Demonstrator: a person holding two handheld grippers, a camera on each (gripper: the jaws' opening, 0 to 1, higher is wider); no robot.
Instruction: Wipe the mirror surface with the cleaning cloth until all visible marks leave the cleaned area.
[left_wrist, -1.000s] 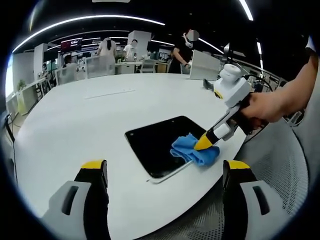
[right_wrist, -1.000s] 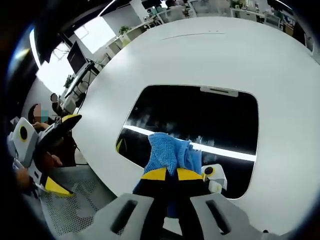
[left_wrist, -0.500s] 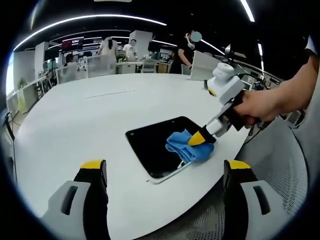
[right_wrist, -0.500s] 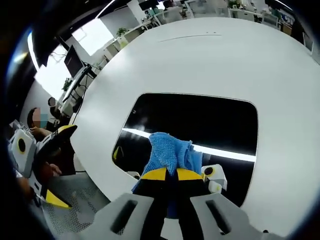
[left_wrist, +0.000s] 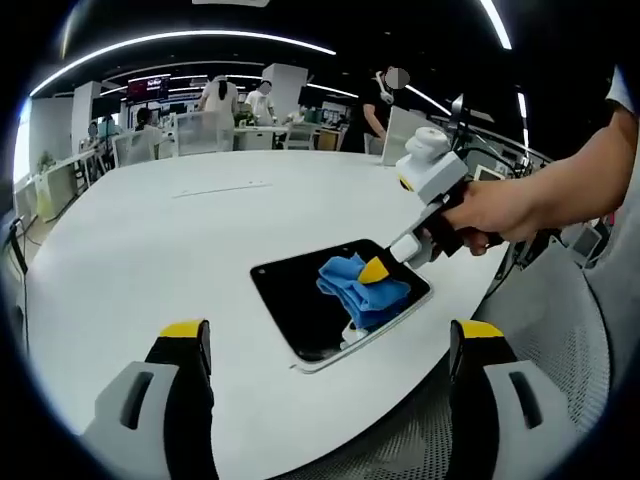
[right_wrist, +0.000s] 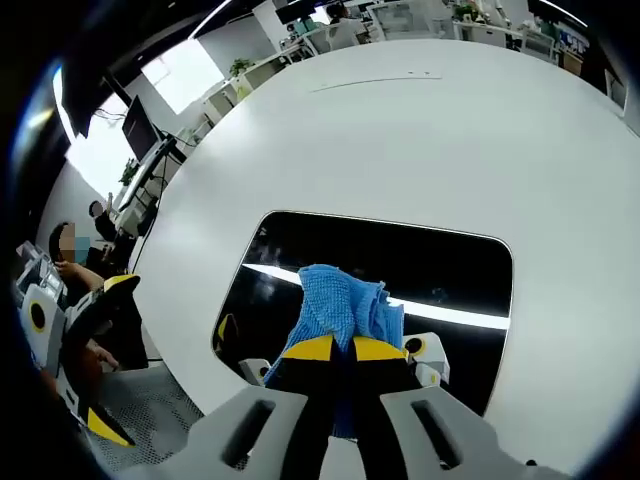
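Pushed farther across the mirror (left_wrist: 300, 300), the blue cleaning cloth (right_wrist: 340, 310) stays clamped in the right gripper (right_wrist: 335, 348); left gripper (left_wrist: 325, 345) jaws apart.

No readable text anywhere in my two views. Distant wall screen (left_wrist: 149, 87) in left gripper view glows red and white, lettering too small and blurred to make out. Mirror (right_wrist: 380, 270) under my cloth (right_wrist: 340, 305) reflects only ceiling light strips, no label or brand on frame. My own jaws carry plain yellow and black tips, no markings. White table (right_wrist: 400, 130) bears no print I can read.
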